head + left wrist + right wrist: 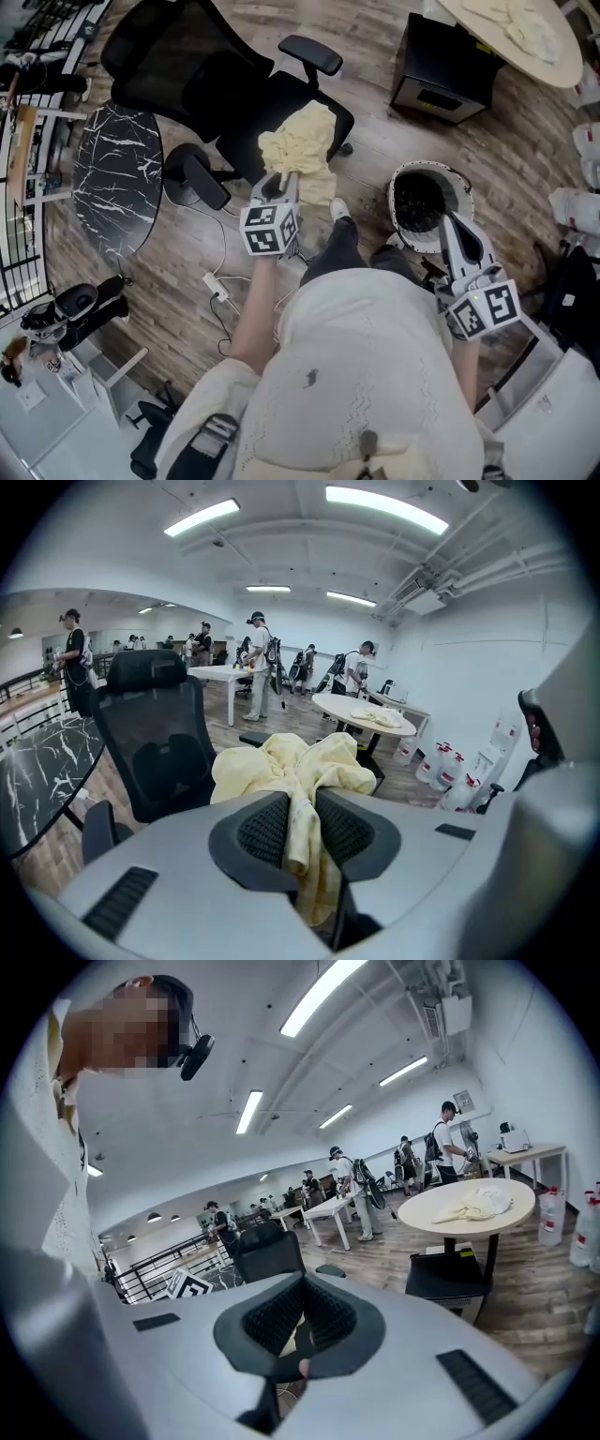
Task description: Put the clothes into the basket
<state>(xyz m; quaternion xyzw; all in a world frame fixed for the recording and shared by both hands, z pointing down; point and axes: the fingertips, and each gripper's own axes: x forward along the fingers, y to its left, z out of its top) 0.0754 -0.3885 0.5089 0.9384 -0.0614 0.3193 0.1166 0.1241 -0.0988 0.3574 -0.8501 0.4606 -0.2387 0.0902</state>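
Jaws of the left gripper point(279, 184) are clamped on only a thin fold of the yellow garment point(302, 148), so it could be dropped short of the basket point(422, 169); the right gripper point(454, 225) is closed on nothing.

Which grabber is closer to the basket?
Right. The right gripper is at the edge of the basket. The left gripper is well off to its side, clamped on the yellow cloth.

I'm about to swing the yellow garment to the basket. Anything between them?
Nothing visible blocks it. Between the yellow garment in the left gripper and the basket lie only floor and the person's shoe, down low. The right gripper hangs by the near rim.
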